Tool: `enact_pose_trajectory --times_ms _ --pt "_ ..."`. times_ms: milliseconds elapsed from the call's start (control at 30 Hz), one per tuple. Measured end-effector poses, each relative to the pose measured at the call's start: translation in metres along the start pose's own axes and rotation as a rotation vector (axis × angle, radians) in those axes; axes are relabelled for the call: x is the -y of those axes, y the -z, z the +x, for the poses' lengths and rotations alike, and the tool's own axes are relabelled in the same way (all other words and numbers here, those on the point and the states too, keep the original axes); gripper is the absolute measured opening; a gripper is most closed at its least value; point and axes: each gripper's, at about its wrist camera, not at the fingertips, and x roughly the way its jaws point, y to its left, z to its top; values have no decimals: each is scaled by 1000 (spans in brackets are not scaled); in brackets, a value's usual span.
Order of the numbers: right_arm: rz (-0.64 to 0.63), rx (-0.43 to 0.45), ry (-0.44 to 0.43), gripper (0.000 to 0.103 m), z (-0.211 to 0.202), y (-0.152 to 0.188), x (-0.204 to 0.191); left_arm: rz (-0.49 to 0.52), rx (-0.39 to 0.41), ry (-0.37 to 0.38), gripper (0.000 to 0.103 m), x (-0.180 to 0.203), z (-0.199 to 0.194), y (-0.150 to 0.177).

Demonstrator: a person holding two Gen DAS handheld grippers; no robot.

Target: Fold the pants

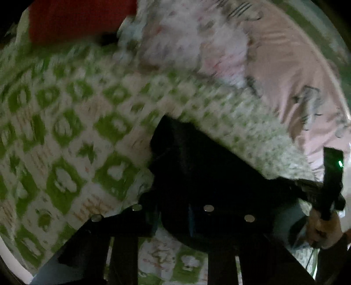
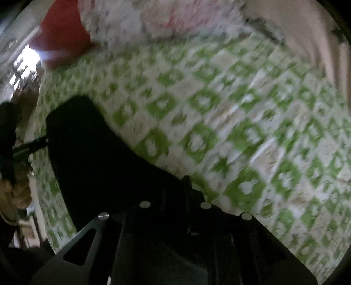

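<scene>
Black pants (image 1: pixel 197 162) hang from my left gripper (image 1: pixel 175 210), whose fingers are closed on the cloth above the green-and-white bedspread (image 1: pixel 65 131). In the right wrist view the same black pants (image 2: pixel 92 149) stretch from my right gripper (image 2: pixel 175 203), also shut on the fabric, toward the left. The other gripper and the hand holding it show at the right edge of the left view (image 1: pixel 329 186) and at the left edge of the right view (image 2: pixel 24 149). Both views are blurred by motion.
The bedspread (image 2: pixel 241 131) covers the bed. A red cushion (image 1: pixel 76 19) and a white floral pillow (image 1: pixel 193 43) lie at the far end. A pinkish sheet (image 1: pixel 296 76) hangs at the right. A bright window (image 2: pixel 26 59) shows at the far left.
</scene>
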Motion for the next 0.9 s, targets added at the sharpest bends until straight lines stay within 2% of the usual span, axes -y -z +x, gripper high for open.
enact_pose_trajectory --times_ms 100,167,333,433,500,600,667,733,900 --pt "69 94 27 7 -19 -10 11 86 55 -14 18 12 -10 -2" --pt "106 114 42 6 -16 -15 16 97 46 -25 17 13 -5 -2" --pt "130 79 131 6 17 -10 16 125 -7 -79 18 3 23 6" --pt "170 56 126 7 28 -5 17 137 -32 -76 24 0 22 5" --pt "195 85 131 11 14 2 18 148 -13 -88 33 2 10 4" --pt "248 141 127 29 -17 18 20 177 31 -125 38 7 -11 7" --pt "283 193 116 68 -38 33 20 182 47 -105 40 11 -21 8" --pt "317 254 113 73 -59 54 18 201 63 -85 47 20 -32 11" --pt "432 301 96 73 -93 113 20 287 72 -51 52 56 -39 21"
